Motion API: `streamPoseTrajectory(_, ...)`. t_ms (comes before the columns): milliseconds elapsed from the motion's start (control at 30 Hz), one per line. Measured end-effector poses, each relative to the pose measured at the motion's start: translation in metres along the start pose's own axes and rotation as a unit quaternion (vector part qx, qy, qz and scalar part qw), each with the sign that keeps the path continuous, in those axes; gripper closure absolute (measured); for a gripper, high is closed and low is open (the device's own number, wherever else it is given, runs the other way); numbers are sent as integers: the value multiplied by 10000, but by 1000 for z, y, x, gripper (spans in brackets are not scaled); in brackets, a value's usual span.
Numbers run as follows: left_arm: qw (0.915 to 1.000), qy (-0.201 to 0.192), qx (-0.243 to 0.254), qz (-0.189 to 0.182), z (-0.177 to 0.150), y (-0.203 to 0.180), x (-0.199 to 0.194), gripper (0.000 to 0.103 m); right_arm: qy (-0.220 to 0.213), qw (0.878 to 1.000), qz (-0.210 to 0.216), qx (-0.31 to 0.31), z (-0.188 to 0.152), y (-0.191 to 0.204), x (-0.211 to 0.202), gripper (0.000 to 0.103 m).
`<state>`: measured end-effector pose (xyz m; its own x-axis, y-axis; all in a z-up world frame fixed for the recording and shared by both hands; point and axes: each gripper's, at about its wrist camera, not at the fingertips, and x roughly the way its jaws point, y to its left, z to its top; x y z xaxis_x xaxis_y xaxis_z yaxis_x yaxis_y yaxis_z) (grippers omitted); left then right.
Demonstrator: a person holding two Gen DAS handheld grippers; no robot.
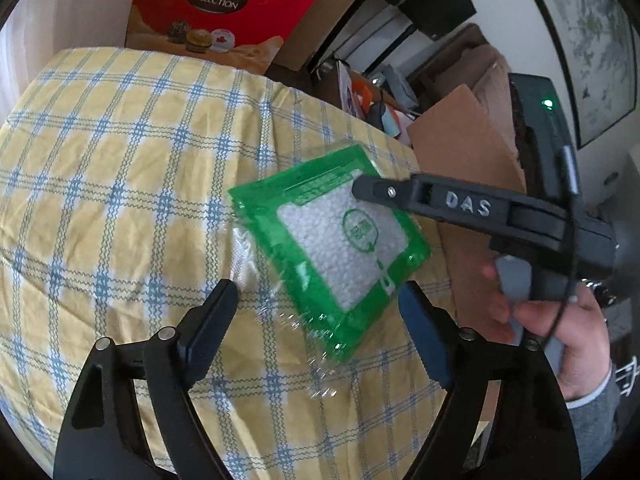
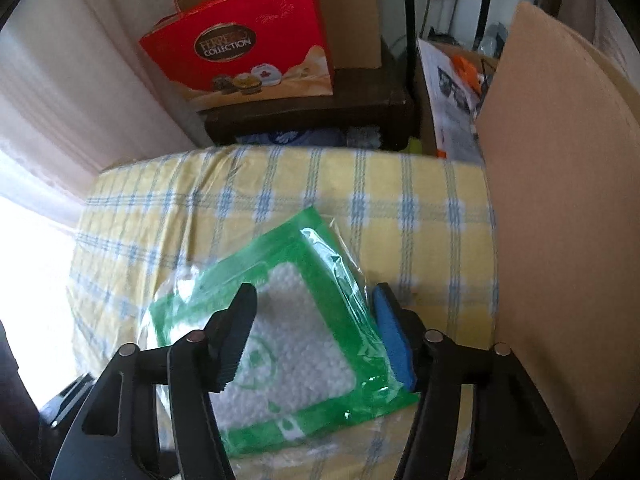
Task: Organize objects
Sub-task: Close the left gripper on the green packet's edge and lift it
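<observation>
The green-bordered packet lies on the checked cloth of the table, at about 4 o'clock from the cloth's middle in the left wrist view, close to the edge by the cardboard sheet. It looks light and soft: clear, crinkly film around white beads or pellets, so it will likely sag and slide under smooth pads. The flat green border or the loose clear margin seems the safest place to pinch, not the puffy middle.

The left hand-held gripper stands open, its jaws either side of the packet's near corner, not pressing it. The right hand-held gripper straddles the packet in its own view; its pads look clear of the film, so I judge it open, though blur leaves some doubt.

Readable writing: "DAS" on the right gripper's finger, and "COLLECTION" on the red box at 12 o'clock. The packet's round green stamp is too small to read.
</observation>
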<state>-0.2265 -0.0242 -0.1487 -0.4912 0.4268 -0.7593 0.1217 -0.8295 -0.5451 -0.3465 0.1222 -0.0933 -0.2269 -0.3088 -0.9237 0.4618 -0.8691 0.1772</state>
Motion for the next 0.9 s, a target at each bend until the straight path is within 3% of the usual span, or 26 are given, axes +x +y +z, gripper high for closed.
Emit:
streamPoseTrajectory(133,9999,5,-74,69,3,4,-1,37,185,9991,340,150,-10,1,-3,59)
streamPoseTrajectory(200,9998,17,-76,161,3,6,-1,45,266,9983,494,177,-16,5,-3,59)
streamPoseTrajectory(267,9994,46,-36,355,2,7,-2,61,288,9983,496,82,-21,11,-5,59)
streamPoseTrajectory(367,9981,75,26,607,1,10,-4,72,275,9985,466,-56,-29,20,-9,59)
streamPoseTrajectory(567,9979,41,5,650,-2,13,-17,72,152,9974,619,-333,-46,35,-25,66)
streamPoseTrajectory(900,9977,-198,252,590,-4,-16,-53,72,-265,9961,765,-342,-58,40,-69,66)
